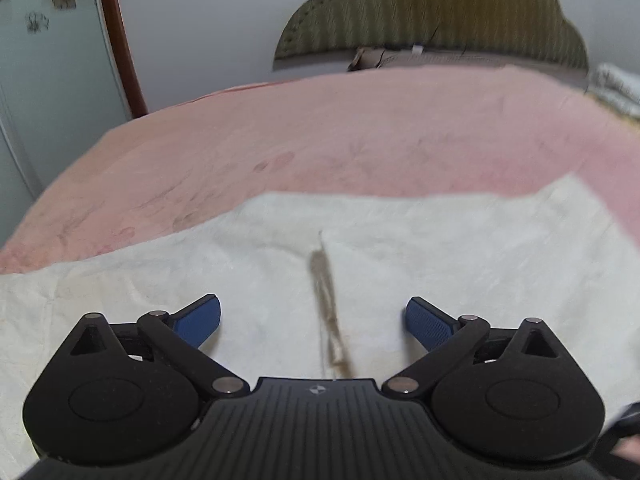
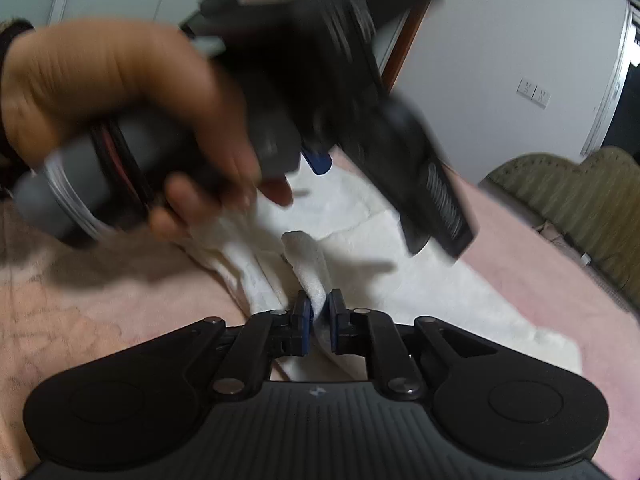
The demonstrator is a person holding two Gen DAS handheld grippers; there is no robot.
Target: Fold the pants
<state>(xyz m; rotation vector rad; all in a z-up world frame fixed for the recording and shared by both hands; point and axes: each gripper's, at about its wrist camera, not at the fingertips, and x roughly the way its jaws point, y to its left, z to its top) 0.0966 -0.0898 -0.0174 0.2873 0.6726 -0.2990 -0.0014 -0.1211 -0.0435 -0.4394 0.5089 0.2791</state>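
White pants (image 1: 400,248) lie spread on a pink bedsheet (image 1: 320,128), with a brownish drawstring (image 1: 326,304) running down the middle. My left gripper (image 1: 314,320) is open above the pants, its blue pads apart on either side of the drawstring, holding nothing. In the right wrist view my right gripper (image 2: 318,312) is shut on a raised fold of the white pants (image 2: 308,264). The left gripper (image 2: 360,120), blurred and held in a hand (image 2: 120,112), hangs above the pants there.
A green padded headboard (image 1: 440,16) stands at the far end of the bed, with a white wall and a wooden door frame (image 1: 120,40) to the left. Folded cloth (image 1: 616,88) lies at the far right. Pink sheet surrounds the pants.
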